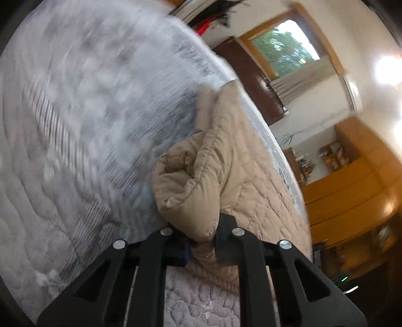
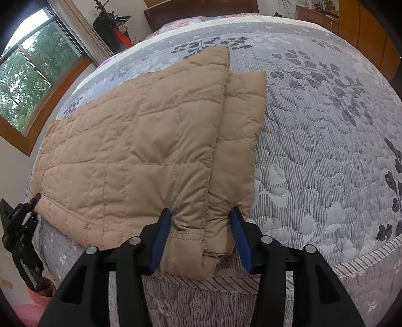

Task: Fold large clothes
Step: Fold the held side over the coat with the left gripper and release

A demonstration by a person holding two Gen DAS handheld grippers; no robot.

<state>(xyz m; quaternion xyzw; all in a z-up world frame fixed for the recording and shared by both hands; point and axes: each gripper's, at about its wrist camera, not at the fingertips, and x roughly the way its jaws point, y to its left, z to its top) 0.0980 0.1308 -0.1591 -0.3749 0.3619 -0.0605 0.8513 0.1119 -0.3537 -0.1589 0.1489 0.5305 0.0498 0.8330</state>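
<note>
At the bottom of the left wrist view, the left gripper has its black fingers nearly together, pinching a bunched fold of the tan quilted padded jacket. The jacket rises from the jaws toward the middle of the frame, crumpled and puffed. In the right wrist view the right gripper sits at the bottom centre, its blue pads partly apart with the jacket's thick near corner between them; both pads press into the fabric there. The jacket lies folded on the grey quilted bedspread with a dark leaf print, spreading from lower centre to the upper left, a narrower folded layer showing along its right edge. At the left edge of this view the left gripper meets the jacket's other near corner. Farther off, a dark wooden headboard stands at the top, a wood-framed window showing green trees at upper left, and orange wooden cabinets at upper right.
</note>
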